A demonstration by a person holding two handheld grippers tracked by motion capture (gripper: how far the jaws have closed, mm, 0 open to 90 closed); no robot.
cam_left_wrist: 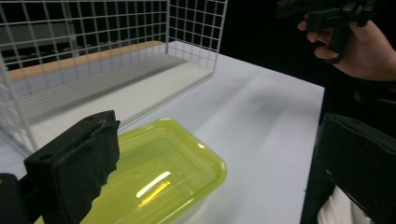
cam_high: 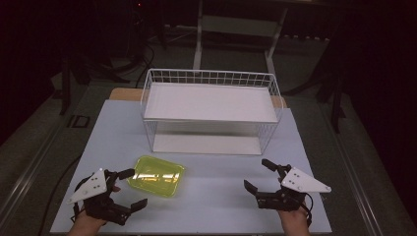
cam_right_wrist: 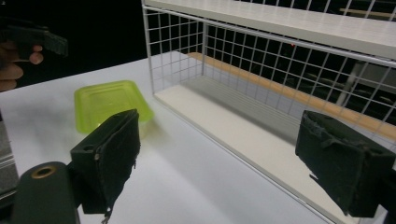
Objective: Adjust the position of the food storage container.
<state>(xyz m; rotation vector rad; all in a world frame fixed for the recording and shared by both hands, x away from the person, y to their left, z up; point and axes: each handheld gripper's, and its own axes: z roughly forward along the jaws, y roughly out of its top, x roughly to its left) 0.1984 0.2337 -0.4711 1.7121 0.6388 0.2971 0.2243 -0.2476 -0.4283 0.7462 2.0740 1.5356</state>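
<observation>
I find nothing handled yet. Tray (cam_high: 156, 176) sits lower left of centre, before the rack (cam_high: 210, 109). Left gripper (cam_high: 129, 188) beside it, jaws apart, empty. Right gripper (cam_high: 259, 175), lower right, likewise apart. Grasping remains.

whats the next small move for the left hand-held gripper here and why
Probably ease the left hand-held gripper forward so its jaws straddle the near rim of the yellow-green container. The jaws stand open with nothing between them, and the container lies right beside them on the table, in front of the wire shelf.
</observation>
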